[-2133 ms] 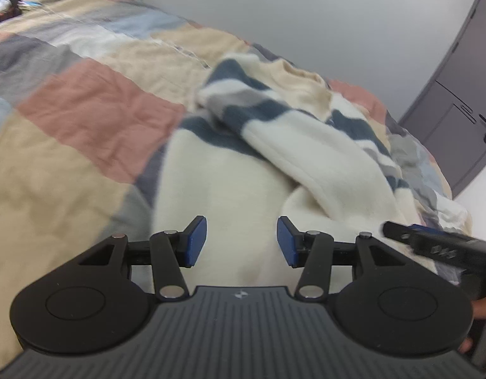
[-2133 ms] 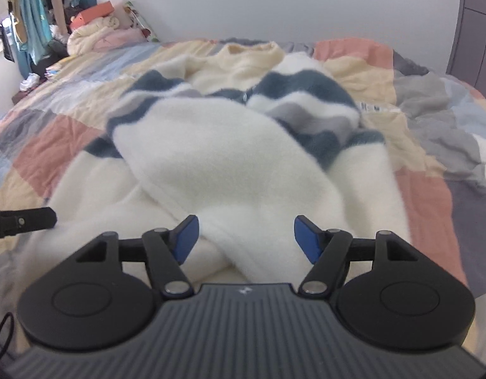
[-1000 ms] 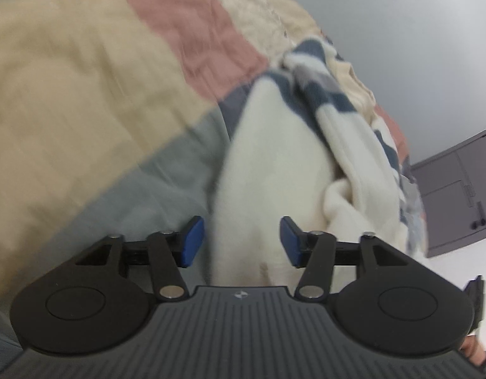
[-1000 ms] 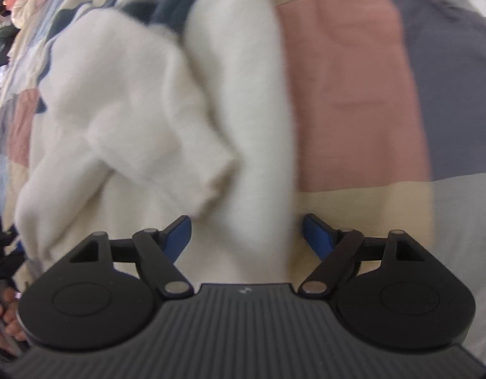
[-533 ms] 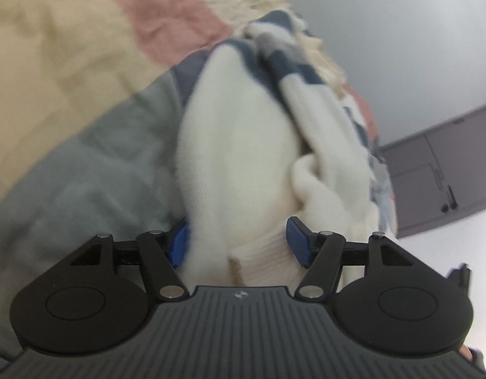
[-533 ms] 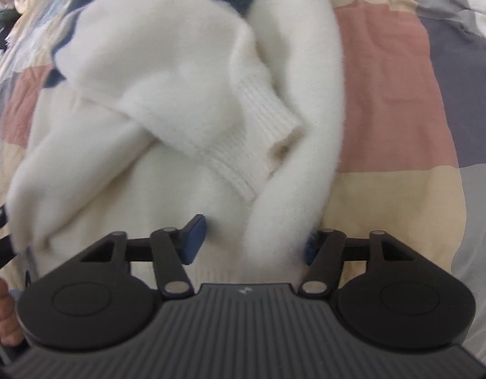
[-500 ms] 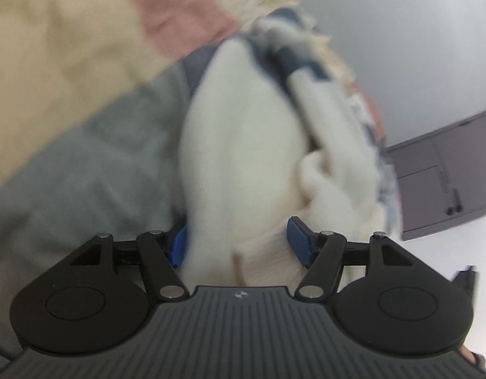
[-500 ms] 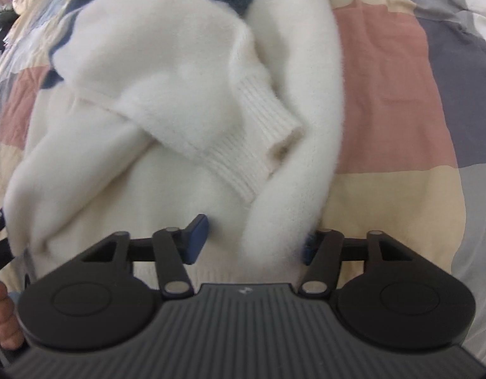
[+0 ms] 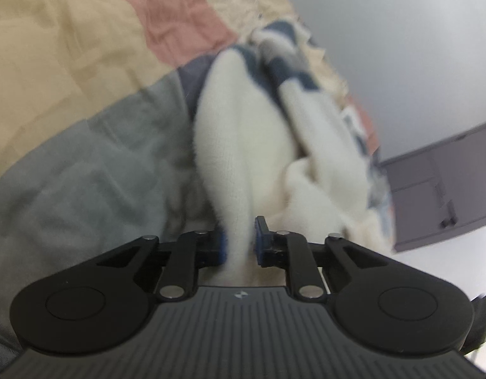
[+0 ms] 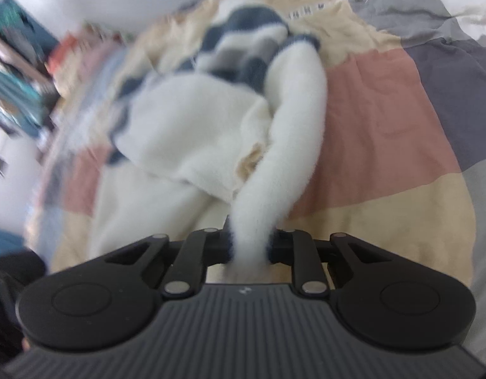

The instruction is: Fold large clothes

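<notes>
A fluffy white sweater (image 9: 243, 145) with navy and grey stripes lies bunched on a patchwork quilt. My left gripper (image 9: 239, 241) is shut on the sweater's white bottom edge, and the cloth stretches away from the jaws. In the right wrist view the same sweater (image 10: 195, 126) is pulled into a taut band. My right gripper (image 10: 249, 244) is shut on that white edge, its pads hidden by the fuzz. The striped upper part (image 10: 243, 38) lies farther up the bed.
The quilt (image 9: 69, 79) has tan, pink and grey patches, seen also in the right wrist view (image 10: 385, 126). A grey wardrobe door (image 9: 438, 189) stands at the right. Blurred clutter (image 10: 12, 63) sits beyond the bed's left side.
Both grippers went from open around the sweater's bottom edge to shut on it. The edge now looks lifted and stretched, and both views have tilted.
</notes>
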`<state>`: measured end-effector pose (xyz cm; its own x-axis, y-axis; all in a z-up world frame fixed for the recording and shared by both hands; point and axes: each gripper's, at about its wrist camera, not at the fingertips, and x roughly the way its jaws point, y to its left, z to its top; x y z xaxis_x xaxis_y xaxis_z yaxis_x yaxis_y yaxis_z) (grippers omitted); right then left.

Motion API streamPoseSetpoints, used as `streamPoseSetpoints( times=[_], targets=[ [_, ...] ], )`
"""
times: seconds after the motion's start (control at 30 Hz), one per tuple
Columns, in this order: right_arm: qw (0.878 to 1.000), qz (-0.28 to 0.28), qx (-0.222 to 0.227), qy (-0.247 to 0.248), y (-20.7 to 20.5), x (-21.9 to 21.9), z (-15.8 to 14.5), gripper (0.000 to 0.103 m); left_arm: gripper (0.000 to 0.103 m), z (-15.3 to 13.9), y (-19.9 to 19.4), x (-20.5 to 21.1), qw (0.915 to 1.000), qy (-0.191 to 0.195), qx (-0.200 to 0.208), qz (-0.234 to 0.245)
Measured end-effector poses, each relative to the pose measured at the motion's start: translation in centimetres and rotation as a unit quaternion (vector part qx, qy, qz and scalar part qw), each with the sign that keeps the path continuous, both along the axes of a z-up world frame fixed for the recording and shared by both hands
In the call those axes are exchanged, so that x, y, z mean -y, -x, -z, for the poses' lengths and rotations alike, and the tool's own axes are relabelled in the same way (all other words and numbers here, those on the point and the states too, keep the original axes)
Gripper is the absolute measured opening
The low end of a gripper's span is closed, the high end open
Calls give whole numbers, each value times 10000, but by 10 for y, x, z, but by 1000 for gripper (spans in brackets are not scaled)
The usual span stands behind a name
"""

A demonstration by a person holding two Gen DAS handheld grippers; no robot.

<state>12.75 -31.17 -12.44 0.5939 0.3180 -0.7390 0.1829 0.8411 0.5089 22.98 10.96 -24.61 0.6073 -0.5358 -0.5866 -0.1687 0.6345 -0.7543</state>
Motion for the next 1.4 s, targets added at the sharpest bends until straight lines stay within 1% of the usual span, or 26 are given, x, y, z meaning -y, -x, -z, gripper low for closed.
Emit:
streamPoseSetpoints(
  times=[0.07, 0.13, 0.2, 0.23, 0.37, 0.53, 0.63, 0.8, 0.93, 1.03, 1.07, 1.13, 1.2, 1.23, 1.4],
  targets=[
    [9994, 61, 198, -286, 5, 9, -6, 19, 17, -14, 7, -6, 9997, 121, 199, -66],
    [9976, 84, 392, -561, 10, 16, -12, 18, 16, -32, 14, -11, 9990, 159, 403, -52],
    [9918, 160, 643, -1088, 15, 29, -19, 18, 16, -49, 22, -13, 9981, 166, 591, -50],
    [9894, 175, 724, -1244, 18, 33, -23, 18, 16, -57, 26, -14, 9975, 201, 680, -61],
    [9805, 92, 1067, -1647, 26, 44, -42, 18, 16, -90, 41, -22, 9943, 459, 965, -71],
    [9711, -134, 1478, -1869, 41, 50, -71, 18, 15, -130, 68, -31, 9886, 611, 1375, -12],
    [9644, -302, 1723, -1985, 56, 53, -86, 18, 15, -150, 92, -39, 9843, 742, 1599, -5],
    [9562, -603, 1964, -2083, 81, 56, -104, 18, 15, -176, 142, -45, 9814, 657, 1805, -65],
    [9528, -770, 2049, -2102, 94, 52, -113, 18, 16, -182, 177, -49, 9791, 662, 1917, -126],
    [9508, -811, 2072, -2158, 102, 52, -111, 18, 16, -178, 198, -54, 9785, 746, 1910, -230],
    [9520, -804, 2047, -2130, 103, 52, -109, 18, 16, -177, 200, -55, 9786, 704, 1915, -280],
    [9548, -756, 1975, -2088, 98, 53, -103, 18, 16, -175, 196, -55, 9795, 539, 1918, -286],
    [9574, -639, 1870, -2107, 84, 56, -94, 18, 16, -173, 182, -53, 9810, 333, 1890, -291],
    [9582, -567, 1825, -2131, 78, 57, -91, 18, 16, -173, 174, -51, 9803, 196, 1944, -290],
    [9605, -253, 1751, -2148, 28, 59, -84, 18, 16, -174, 102, -43, 9788, 26, 2011, -396]
  ],
)
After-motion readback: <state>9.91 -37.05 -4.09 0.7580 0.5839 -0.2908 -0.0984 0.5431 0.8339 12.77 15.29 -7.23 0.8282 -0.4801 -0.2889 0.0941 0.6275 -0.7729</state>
